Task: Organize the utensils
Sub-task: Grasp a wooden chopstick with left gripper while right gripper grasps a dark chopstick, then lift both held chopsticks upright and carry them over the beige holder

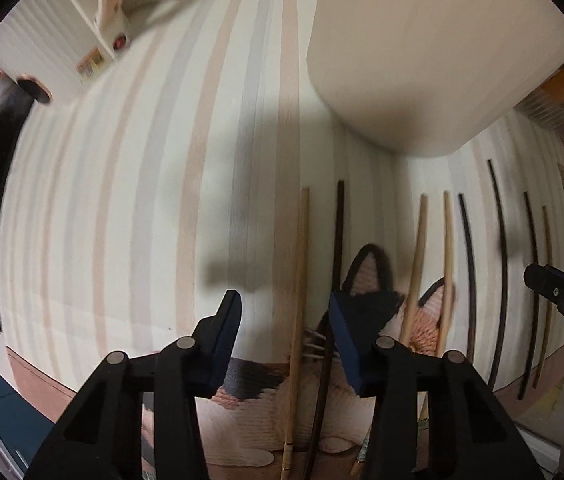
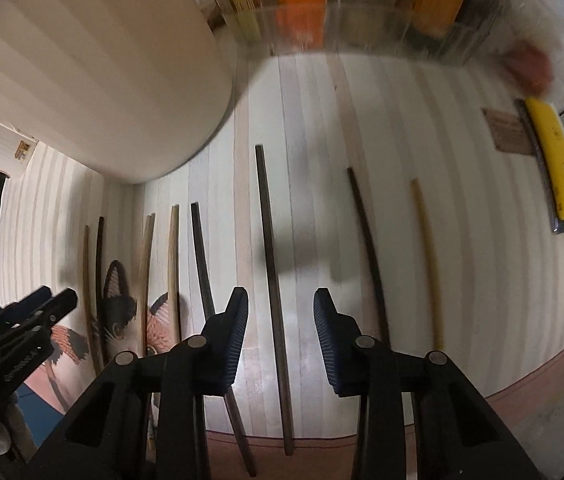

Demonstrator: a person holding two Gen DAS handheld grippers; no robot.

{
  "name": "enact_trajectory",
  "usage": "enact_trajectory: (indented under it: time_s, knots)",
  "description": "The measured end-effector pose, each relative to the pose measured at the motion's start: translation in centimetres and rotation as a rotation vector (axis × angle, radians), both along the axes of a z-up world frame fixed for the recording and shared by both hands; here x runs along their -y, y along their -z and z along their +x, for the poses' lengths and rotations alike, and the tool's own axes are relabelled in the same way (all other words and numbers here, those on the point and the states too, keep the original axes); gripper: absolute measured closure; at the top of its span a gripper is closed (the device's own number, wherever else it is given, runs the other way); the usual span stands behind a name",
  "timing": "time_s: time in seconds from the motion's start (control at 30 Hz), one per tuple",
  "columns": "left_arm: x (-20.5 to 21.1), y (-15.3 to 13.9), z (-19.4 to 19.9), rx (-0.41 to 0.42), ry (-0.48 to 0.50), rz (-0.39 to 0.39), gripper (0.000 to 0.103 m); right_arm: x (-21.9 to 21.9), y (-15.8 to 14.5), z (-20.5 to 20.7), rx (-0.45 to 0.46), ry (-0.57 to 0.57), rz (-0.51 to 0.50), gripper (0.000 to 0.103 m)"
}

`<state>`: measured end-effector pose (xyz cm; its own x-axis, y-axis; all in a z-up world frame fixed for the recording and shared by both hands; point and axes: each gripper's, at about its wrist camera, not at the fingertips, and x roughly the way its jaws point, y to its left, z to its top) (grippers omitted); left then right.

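Note:
Several chopsticks lie side by side on a striped mat (image 1: pixel 122 200). My left gripper (image 1: pixel 286 320) points down at the mat, open. A light wooden chopstick (image 1: pixel 301 260) lies between its fingers, untouched by either pad, and a dark chopstick (image 1: pixel 339 232) runs along its right finger. My right gripper (image 2: pixel 282 320) is open too, straddling a dark chopstick (image 2: pixel 270 260) without touching it. Another dark chopstick (image 2: pixel 202 256) passes beside its left finger. More chopsticks lie to the right, one dark (image 2: pixel 366 240) and one yellowish (image 2: pixel 426 248).
A tall cream container (image 1: pixel 422 60) stands on the mat just beyond the chopsticks. A knitted cat-shaped pad (image 1: pixel 370 280) lies under some of them. A clear bin of packets (image 2: pixel 322 20) sits at the back, and a yellow tool (image 2: pixel 558 160) lies at the mat's right edge.

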<state>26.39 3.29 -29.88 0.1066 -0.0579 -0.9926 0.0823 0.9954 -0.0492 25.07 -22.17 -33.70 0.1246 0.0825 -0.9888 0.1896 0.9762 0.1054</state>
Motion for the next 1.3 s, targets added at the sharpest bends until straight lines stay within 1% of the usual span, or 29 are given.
enact_trajectory:
  time_s: [0.07, 0.13, 0.23, 0.3, 0.33, 0.37, 0.4, 0.47, 0.5, 0.67, 0.73, 0.77, 0.8, 0.9, 0.97, 1.0, 1.07, 1.1, 1.17, 1.2, 1.27, 1.3]
  knots:
    - [-0.1, 0.8, 0.0, -0.025, -0.004, -0.009, 0.061, 0.0, 0.5, 0.1, -0.015, 0.004, 0.01, 0.067]
    - [-0.3, 1.7, -0.2, -0.052, -0.007, -0.015, 0.067, -0.1, 1.0, 0.2, -0.03, 0.0, 0.004, 0.067]
    - [-0.1, 1.7, -0.3, -0.032, 0.004, -0.001, 0.073, -0.4, 1.8, 0.3, -0.055, -0.012, -0.009, 0.067]
    - [-0.3, 1.7, -0.3, -0.017, -0.002, 0.007, 0.093, -0.7, 2.4, 0.3, -0.072, -0.023, -0.022, 0.067]
    - [-0.5, 1.8, -0.2, -0.017, -0.008, 0.008, 0.097, -0.9, 2.7, 0.3, -0.085, -0.031, -0.031, 0.067]
    - [-1.0, 1.9, -0.1, -0.019, -0.017, -0.003, 0.098, -1.0, 3.2, 0.2, -0.098, -0.035, -0.041, 0.069]
    - [-1.6, 1.9, -0.1, -0.025, -0.032, -0.028, 0.099, -1.1, 3.2, 0.1, -0.091, -0.041, -0.058, 0.078]
    - [-2.9, 2.1, 0.4, -0.028, -0.05, -0.023, 0.099, -1.2, 3.3, 0.0, -0.099, -0.06, -0.084, 0.092]
    - [-3.3, 2.2, 0.3, -0.03, -0.054, -0.026, 0.099, -1.2, 3.3, -0.2, -0.107, -0.059, -0.087, 0.097]
    - [-4.7, 2.5, -0.5, -0.05, -0.042, -0.022, 0.098, -0.5, 3.5, -2.2, -0.149, -0.049, -0.052, 0.097]
    - [-4.6, 2.7, -0.9, -0.059, -0.031, -0.039, 0.092, -0.4, 3.5, -2.9, -0.157, -0.05, -0.047, 0.097]
    - [-4.5, 2.8, -1.5, -0.062, -0.014, -0.055, 0.083, -0.1, 3.5, -3.3, -0.159, -0.047, -0.044, 0.097]
    - [-4.4, 2.9, -1.8, -0.069, 0.005, -0.07, 0.078, 0.0, 3.5, -3.3, -0.165, -0.039, -0.04, 0.097]
    - [-4.0, 3.0, -2.2, -0.073, 0.034, -0.043, 0.077, 0.5, 3.5, -2.6, -0.191, -0.014, -0.034, 0.095]
    - [-3.2, 3.3, -2.1, -0.074, 0.015, -0.035, 0.077, 1.1, 3.3, -1.4, -0.194, -0.026, -0.052, 0.095]
    - [-2.8, 3.4, -2.1, -0.073, 0.004, -0.031, 0.082, 1.0, 3.2, -1.2, -0.191, -0.028, -0.062, 0.095]
    - [-2.9, 3.5, -2.4, -0.06, -0.017, -0.016, 0.083, 0.9, 3.2, -0.4, -0.191, -0.036, -0.08, 0.095]
    - [-2.9, 3.5, -2.4, -0.055, -0.022, -0.004, 0.088, 0.7, 3.3, -0.4, -0.191, -0.035, -0.084, 0.095]
    - [-1.9, 3.2, -1.8, -0.044, -0.032, 0.017, 0.093, 0.6, 3.1, 0.0, -0.191, -0.039, -0.091, 0.097]
    - [-2.1, 3.2, -1.8, -0.041, -0.037, 0.019, 0.097, 0.6, 3.0, 0.0, -0.188, -0.046, -0.093, 0.097]
    - [-2.1, 3.4, -1.5, -0.041, -0.044, 0.014, 0.098, 0.4, 2.9, -0.4, -0.211, -0.054, -0.087, 0.097]
    - [-2.4, 3.5, -1.9, -0.042, -0.044, 0.011, 0.098, -0.1, 3.5, -0.9, -0.219, -0.055, -0.078, 0.097]
